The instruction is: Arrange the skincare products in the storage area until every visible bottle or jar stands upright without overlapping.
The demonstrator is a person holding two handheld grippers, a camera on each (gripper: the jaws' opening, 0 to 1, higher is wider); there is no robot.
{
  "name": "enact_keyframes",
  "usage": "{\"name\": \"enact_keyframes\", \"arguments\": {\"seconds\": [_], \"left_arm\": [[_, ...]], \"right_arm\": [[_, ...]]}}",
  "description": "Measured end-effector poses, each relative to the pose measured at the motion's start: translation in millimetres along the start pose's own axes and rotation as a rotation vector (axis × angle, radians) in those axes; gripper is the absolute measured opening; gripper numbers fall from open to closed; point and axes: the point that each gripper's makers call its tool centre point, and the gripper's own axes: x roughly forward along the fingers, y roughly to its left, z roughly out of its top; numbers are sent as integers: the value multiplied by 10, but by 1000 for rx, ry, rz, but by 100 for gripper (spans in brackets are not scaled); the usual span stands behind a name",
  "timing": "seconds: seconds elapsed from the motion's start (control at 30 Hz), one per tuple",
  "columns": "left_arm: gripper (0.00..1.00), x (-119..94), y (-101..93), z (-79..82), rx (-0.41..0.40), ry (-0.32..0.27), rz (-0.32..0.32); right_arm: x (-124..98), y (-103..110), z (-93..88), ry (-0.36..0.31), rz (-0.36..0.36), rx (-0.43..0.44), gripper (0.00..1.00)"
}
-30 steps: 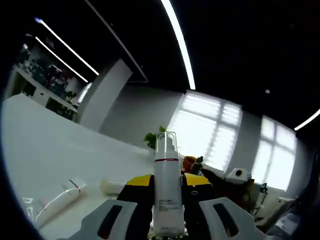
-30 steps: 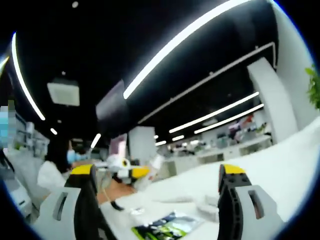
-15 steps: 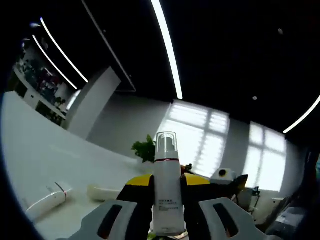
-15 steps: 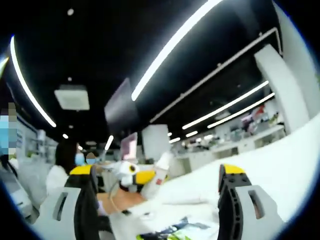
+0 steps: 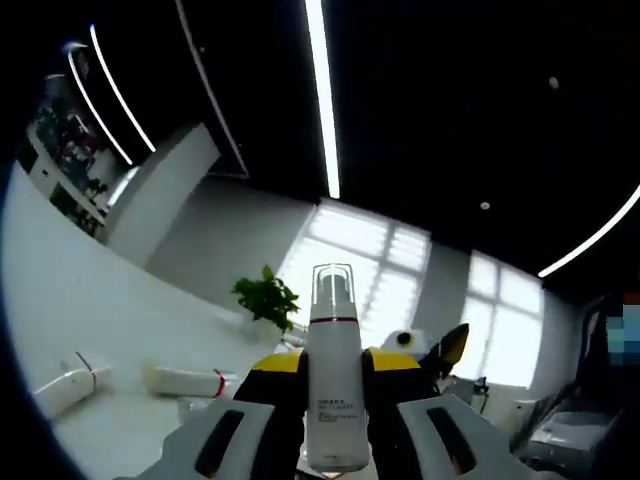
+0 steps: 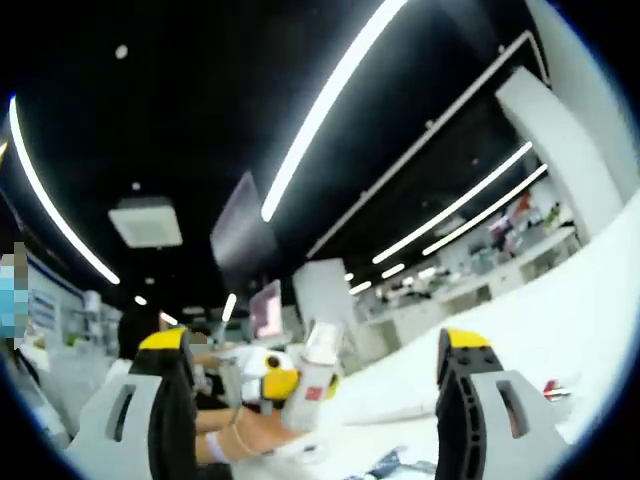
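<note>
Two lying tubes (image 5: 185, 381) shifted rightward in view, pump bottle (image 5: 333, 385) clamped between left fingers (image 5: 275, 400)

left gripper (image 5: 334, 440): clamped on white pump bottle (image 5: 333, 380), bottle upright between jaws (also seen far-left in right gripper view) | right gripper (image 6: 322, 420): jaws spread wide, nothing between, raised

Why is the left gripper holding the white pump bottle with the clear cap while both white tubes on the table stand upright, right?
Not quite. The left gripper does hold the white pump bottle with the clear cap, but both white tubes lie on their sides on the white table, as the left gripper view shows.
</note>
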Motion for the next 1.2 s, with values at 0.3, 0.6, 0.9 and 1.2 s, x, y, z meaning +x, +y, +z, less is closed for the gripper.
{"name": "enact_keyframes", "arguments": {"seconds": [0.3, 0.6, 0.9, 1.2], "left_arm": [[21, 25, 20, 70, -8, -29, -17], [21, 12, 140, 117, 9, -57, 5], [21, 19, 228, 78, 89, -21, 68], [21, 16, 375, 46, 112, 2, 126]], "right_arm": [[347, -10, -182, 68, 85, -52, 93], [543, -165, -321, 87, 130, -7, 82], [604, -201, -562, 103, 170, 39, 85], [732, -197, -607, 116, 243, 47, 70]]}}
